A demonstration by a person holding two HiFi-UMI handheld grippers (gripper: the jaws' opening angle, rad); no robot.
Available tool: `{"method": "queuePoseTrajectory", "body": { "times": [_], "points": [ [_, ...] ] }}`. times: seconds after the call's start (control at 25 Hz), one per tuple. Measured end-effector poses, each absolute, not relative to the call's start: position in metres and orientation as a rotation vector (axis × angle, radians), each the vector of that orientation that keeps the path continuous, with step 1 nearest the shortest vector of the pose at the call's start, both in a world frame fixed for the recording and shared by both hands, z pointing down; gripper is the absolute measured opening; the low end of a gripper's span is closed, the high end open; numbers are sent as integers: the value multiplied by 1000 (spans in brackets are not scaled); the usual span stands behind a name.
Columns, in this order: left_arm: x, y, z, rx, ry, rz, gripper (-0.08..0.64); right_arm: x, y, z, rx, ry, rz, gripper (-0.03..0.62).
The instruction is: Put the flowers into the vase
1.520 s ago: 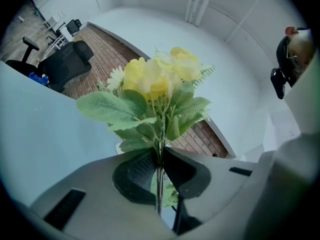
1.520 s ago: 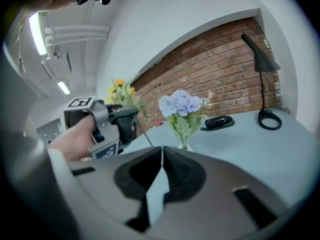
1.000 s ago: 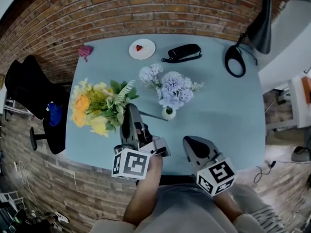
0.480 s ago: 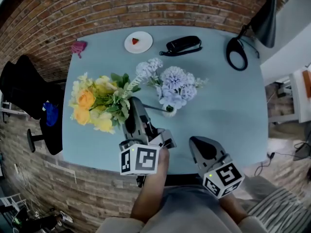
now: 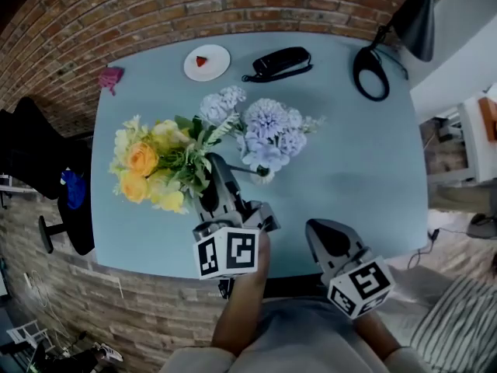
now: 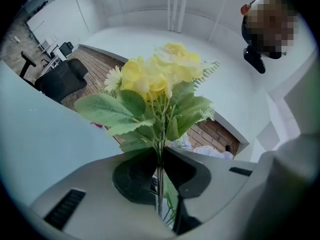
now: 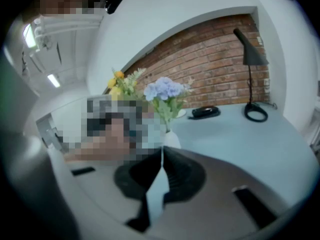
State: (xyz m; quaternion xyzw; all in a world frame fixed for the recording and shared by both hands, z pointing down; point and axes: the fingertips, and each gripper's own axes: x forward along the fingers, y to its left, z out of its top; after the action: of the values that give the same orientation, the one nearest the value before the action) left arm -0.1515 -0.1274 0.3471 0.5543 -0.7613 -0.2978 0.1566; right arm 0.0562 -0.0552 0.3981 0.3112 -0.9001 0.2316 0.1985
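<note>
So the yellow bouquet (image 5: 155,169) is clamped by its stems in the left gripper (image 5: 211,179), jaws closed tight on the thin green stalks. It's over the left half of the desk (image 5: 349,169); can't tell if the leaves touch the top. Its long axis runs pretty much level, stems at the gripper and blooms pointing off toward the desk's left edge.

Just right of it is the small white vase (image 5: 264,177), upright, with pale purple flowers (image 5: 268,130) in it. The right gripper (image 5: 322,235) sits near the front edge, jaws pressed together with nothing between them.

The desk is a plain light-blue top. Along the back there's a white plate (image 5: 206,62) with something red on it, a black pouch (image 5: 276,62), a pink thing (image 5: 109,77) at the left corner and a black lamp (image 5: 371,72) on the right. Brick wall (image 5: 233,6) behind, black chair (image 5: 31,162) off to the left.
</note>
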Motion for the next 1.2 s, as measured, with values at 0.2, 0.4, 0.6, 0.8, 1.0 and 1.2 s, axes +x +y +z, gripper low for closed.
{"method": "queuePoseTrajectory", "body": {
  "times": [0.2,0.4,0.6,0.8,1.0,1.2],
  "points": [
    [-141,-127,352,1632,-2193,-804,57,62,-53,401,905,-2509,662,25],
    [-124,-128,353,1739,-2213,-691,57,67,-50,402,923,-2500,680,25],
    [-106,-125,357,1833,-2226,-596,57,70,-45,403,941,-2501,685,25],
    [-92,-123,365,1892,-2226,-512,60,74,-39,403,959,-2495,693,25],
    [-85,-126,371,1949,-2200,-436,63,73,-36,401,986,-2484,702,25],
    [-77,-124,380,1983,-2184,-370,64,76,-29,403,1003,-2482,710,25]
  ]
}}
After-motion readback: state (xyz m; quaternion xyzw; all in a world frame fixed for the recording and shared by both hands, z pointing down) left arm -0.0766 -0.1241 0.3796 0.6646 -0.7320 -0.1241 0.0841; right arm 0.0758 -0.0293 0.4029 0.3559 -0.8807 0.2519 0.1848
